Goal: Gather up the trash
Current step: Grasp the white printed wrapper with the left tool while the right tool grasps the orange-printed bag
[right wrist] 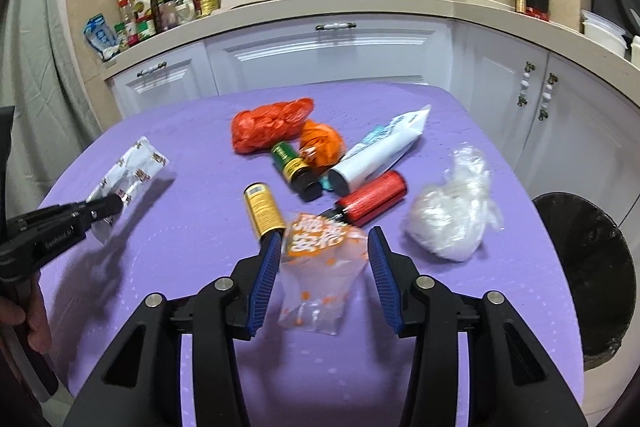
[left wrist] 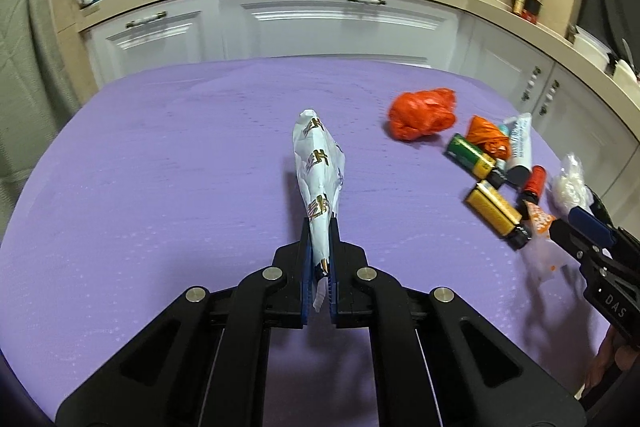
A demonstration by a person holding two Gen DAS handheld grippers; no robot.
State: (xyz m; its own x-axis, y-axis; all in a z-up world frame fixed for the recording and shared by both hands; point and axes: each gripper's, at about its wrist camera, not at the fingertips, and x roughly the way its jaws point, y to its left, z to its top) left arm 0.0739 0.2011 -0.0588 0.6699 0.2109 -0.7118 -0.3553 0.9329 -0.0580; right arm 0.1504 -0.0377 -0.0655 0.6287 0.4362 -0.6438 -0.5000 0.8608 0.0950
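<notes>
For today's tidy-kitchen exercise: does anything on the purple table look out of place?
Yes. Litter lies jumbled on the purple table: toppled batteries, a squeezed tube, crumpled orange bags, clear plastic. None is in the bin beside it.

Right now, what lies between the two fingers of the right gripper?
In the right wrist view, the clear packet with orange print lies between the open fingers of the right gripper; neither pad visibly touches it. Purple tablecloth shows beneath it.
</notes>
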